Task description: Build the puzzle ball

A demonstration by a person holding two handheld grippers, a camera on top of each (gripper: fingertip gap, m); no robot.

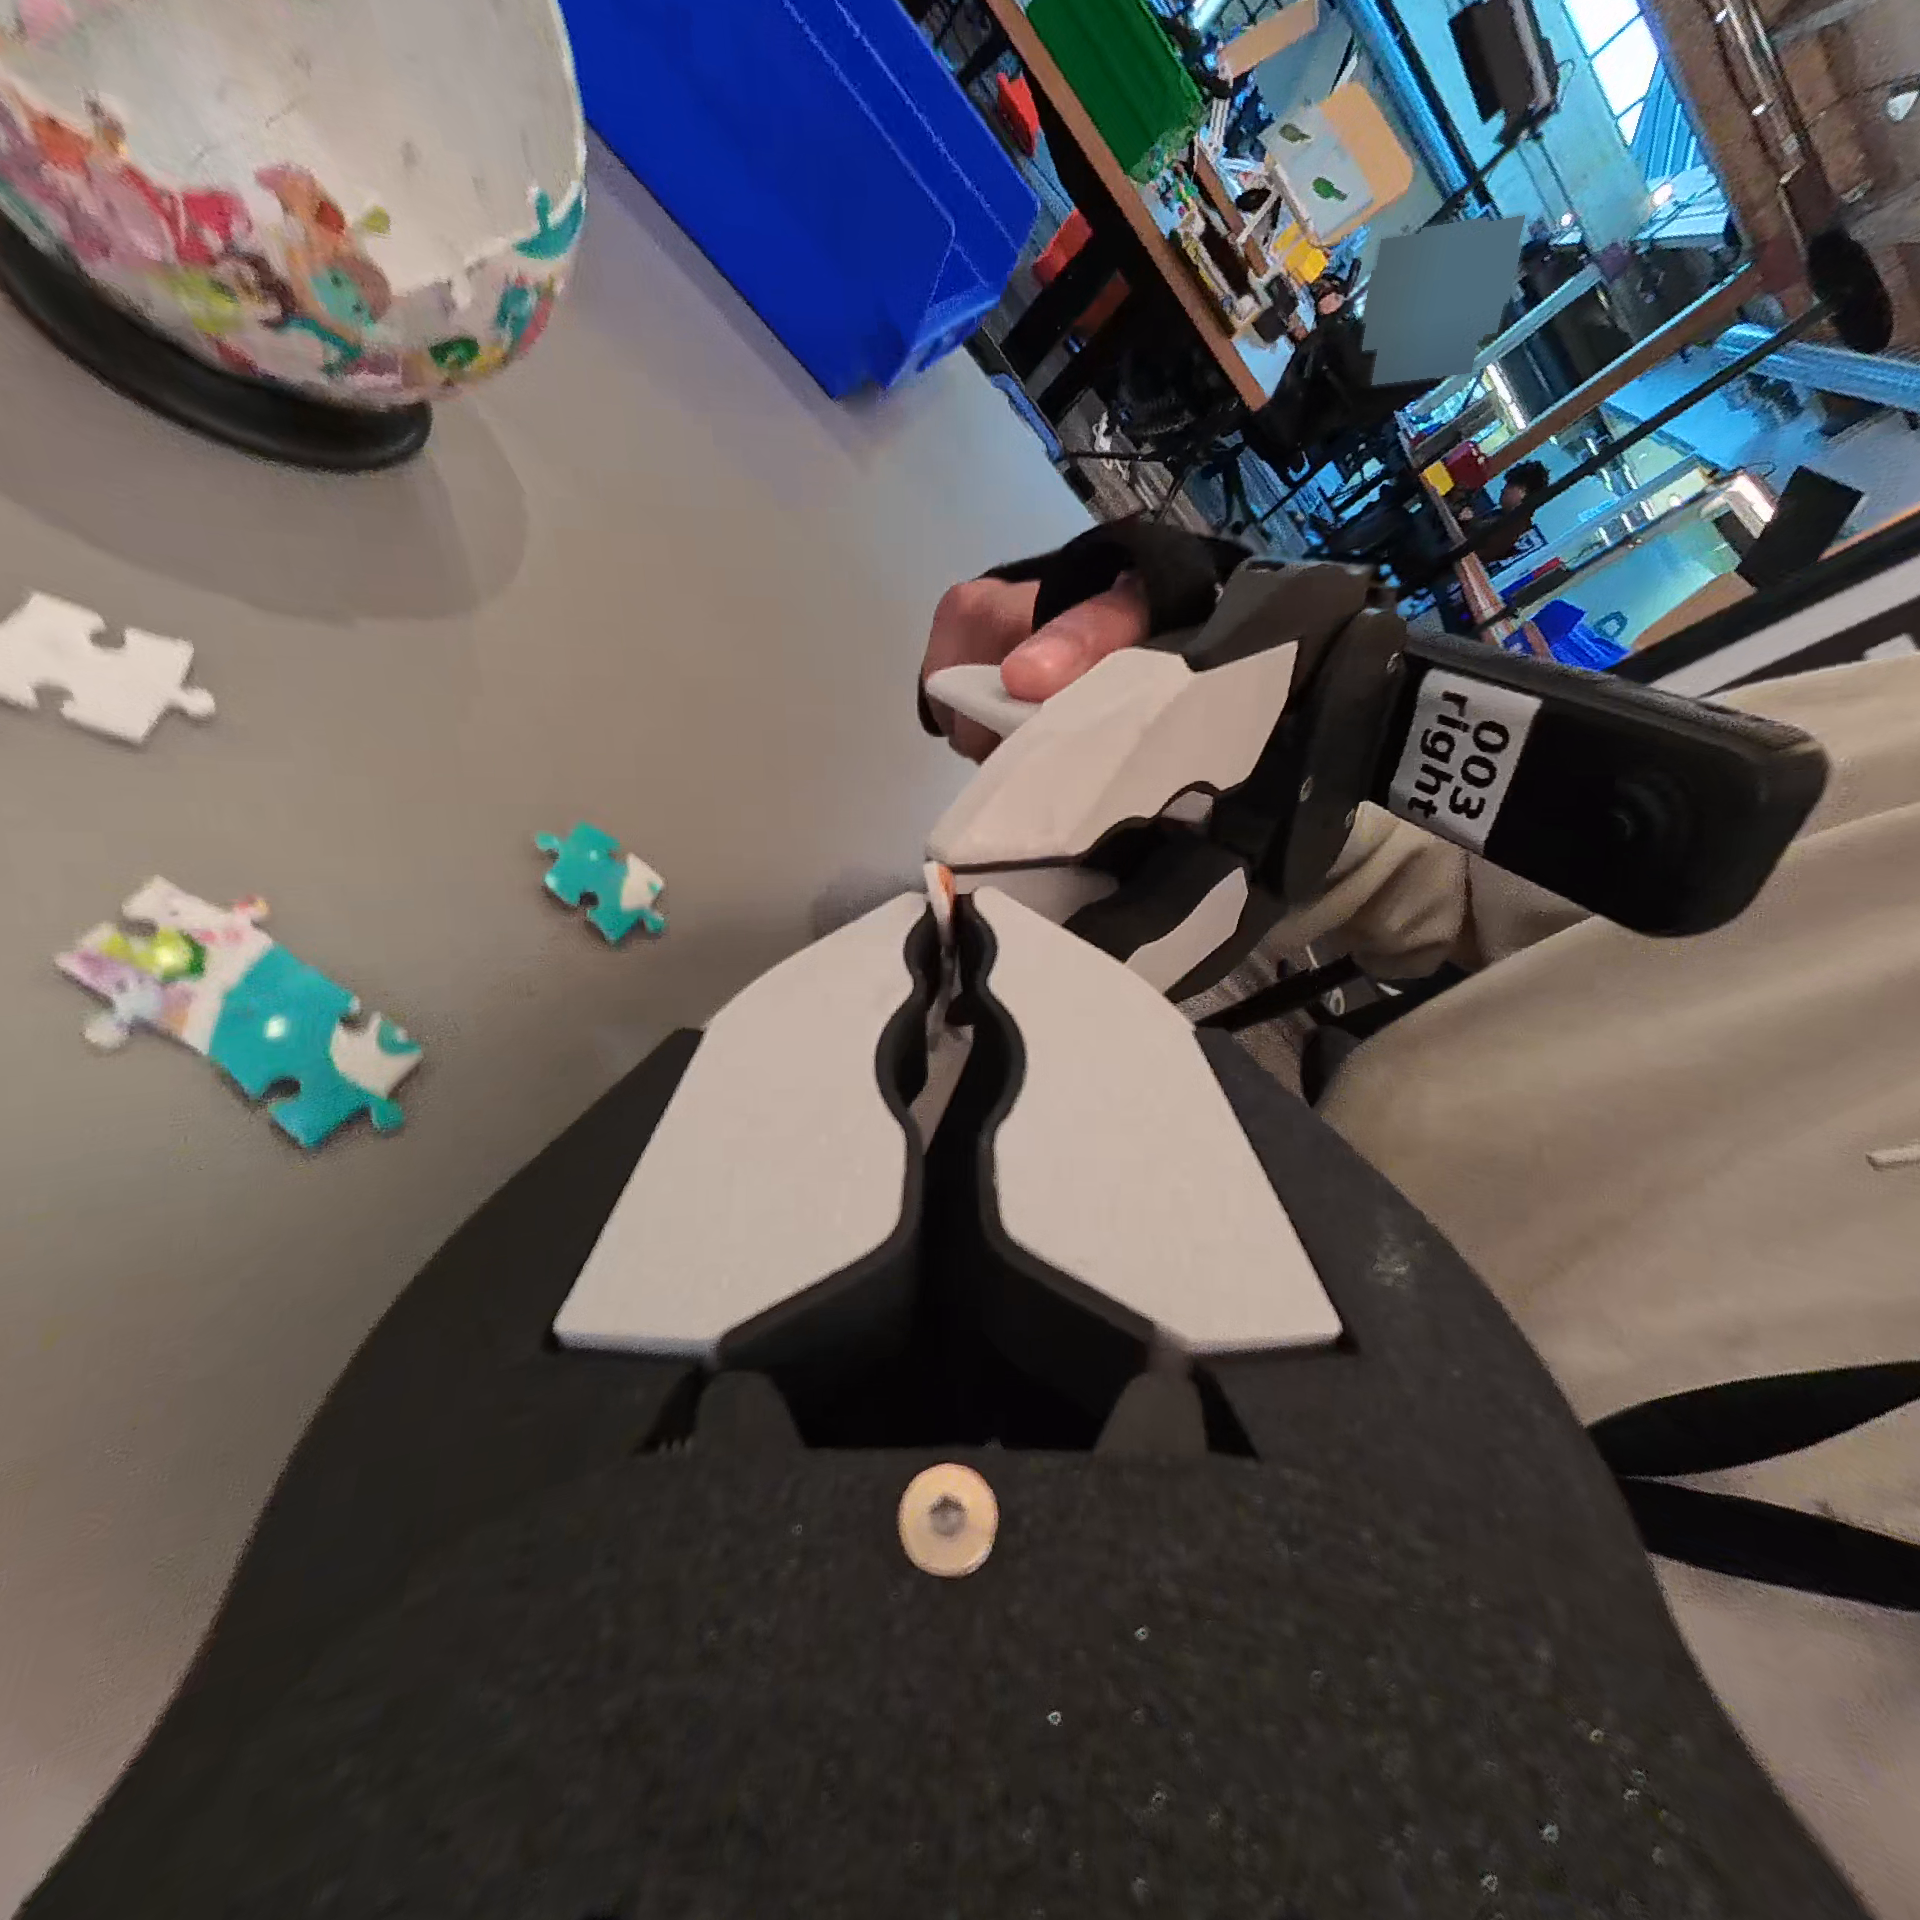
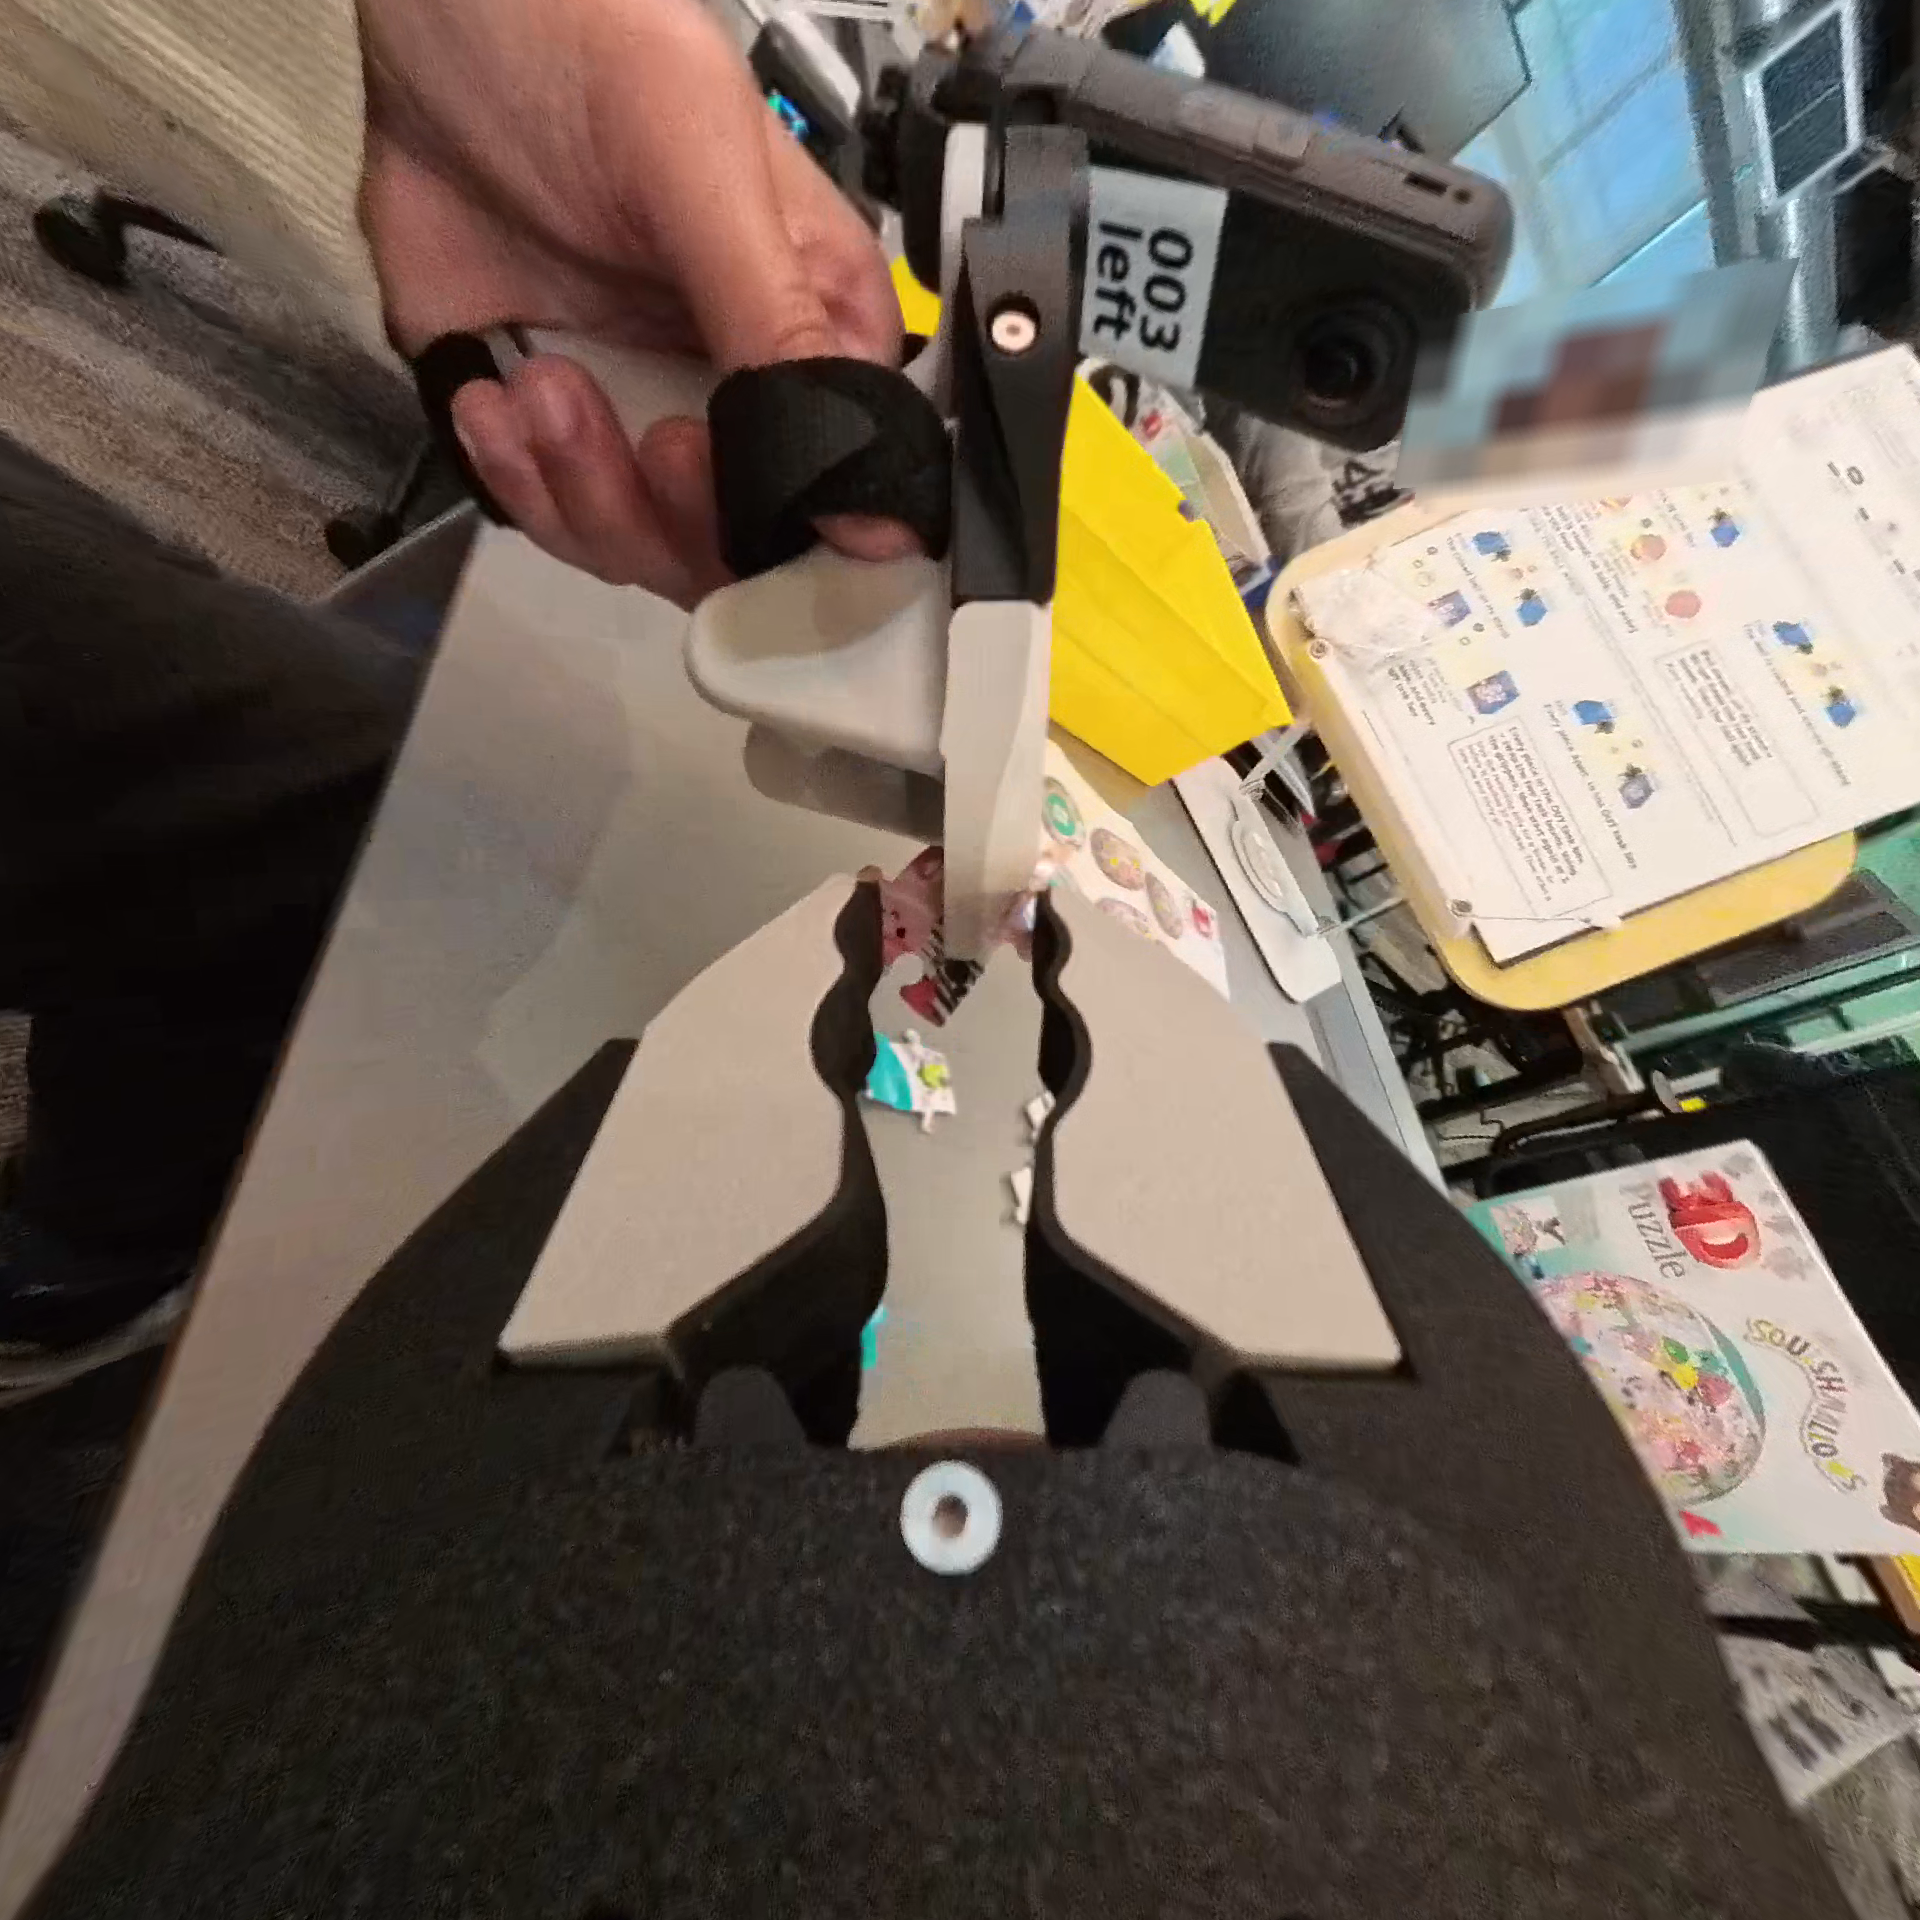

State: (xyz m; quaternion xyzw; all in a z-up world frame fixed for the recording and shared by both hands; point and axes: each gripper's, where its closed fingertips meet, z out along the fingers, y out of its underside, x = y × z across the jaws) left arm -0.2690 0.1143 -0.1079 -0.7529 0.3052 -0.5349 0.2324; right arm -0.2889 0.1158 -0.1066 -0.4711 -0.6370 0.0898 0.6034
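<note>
Bright, even daylight pours from far windows, tinting my background blue; the half-built colourful puzzle ball (image 1: 281,197) throws a soft shadow onto the matt grey tabletop (image 1: 623,644). Fisheye bends my edges; my right view is motion-blurred

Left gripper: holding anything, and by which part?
Left gripper is shut on a puzzle piece, pinched edge-on at its tips; the right gripper meets the same piece.
</note>
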